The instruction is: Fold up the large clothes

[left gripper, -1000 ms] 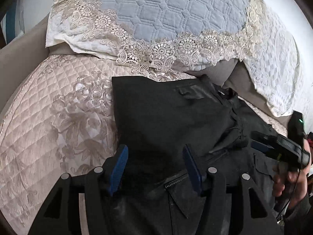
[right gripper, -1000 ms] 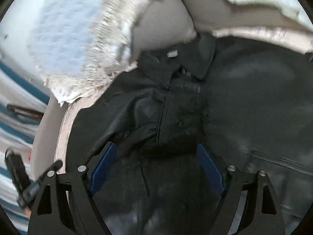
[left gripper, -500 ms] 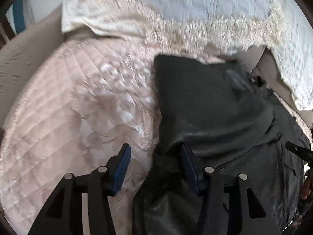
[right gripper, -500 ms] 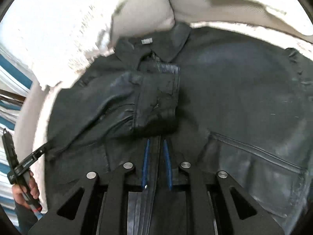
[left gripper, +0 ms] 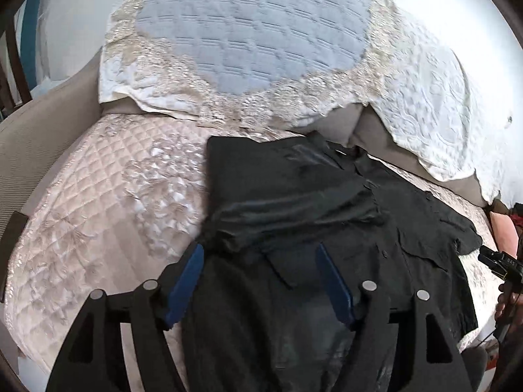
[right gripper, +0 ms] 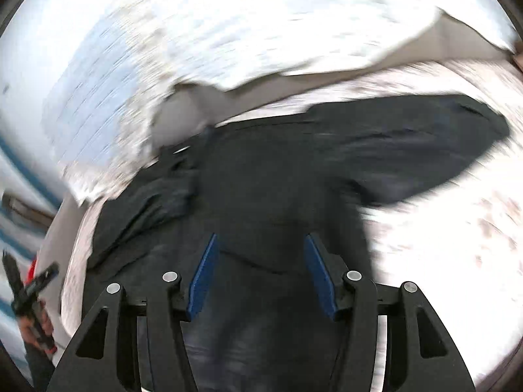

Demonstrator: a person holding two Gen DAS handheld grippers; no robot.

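Bright daylight, right view motion-blurred

Handheld two-finger grippers, matched pair, black with blue pads

The left gripper [left gripper: 260, 281] had matte black angular arms with triangular cut-outs, four round silver pivot screws across the linkage, and long flat blue pads [left gripper: 184, 282] lining the inner faces of its fingers. The right gripper [right gripper: 261, 276] was of identical build: black arms, four silver screws, blue pads [right gripper: 318, 277]. Seen at the edge of the left wrist view, the right unit showed a black body with small white markings and a thin dark cable trailing below. A red detail sat near the left unit in the right wrist view.
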